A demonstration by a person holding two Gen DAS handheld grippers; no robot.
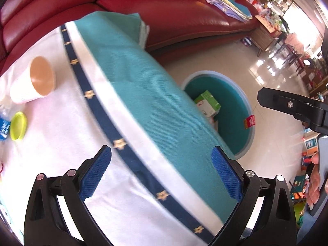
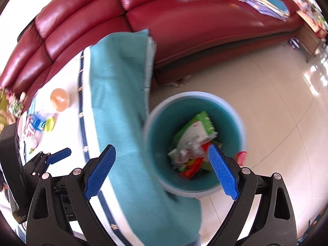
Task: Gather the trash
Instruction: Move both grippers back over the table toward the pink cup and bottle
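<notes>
A teal trash bin [image 2: 231, 123] stands on the floor beside the table and holds a green-and-white packet [image 2: 196, 131] and other wrappers. My right gripper [image 2: 162, 168] is open and empty above the bin's near rim. My left gripper [image 1: 162, 174] is open and empty over the table's edge. In the left wrist view the bin [image 1: 235, 106] is past the table edge, with a green box [image 1: 208, 103] inside. On the table lie a tipped paper cup [image 1: 34, 80], a lime-green lid [image 1: 18, 126] and a plastic bottle [image 2: 38, 124].
The table carries a white cloth [image 1: 61, 143] with a navy band and a hanging teal border [image 1: 155, 106]. A red leather sofa [image 2: 184, 30] with books stands behind. The tiled floor [image 2: 276, 94] extends right. The right gripper [image 1: 295, 106] shows at the left wrist view's right edge.
</notes>
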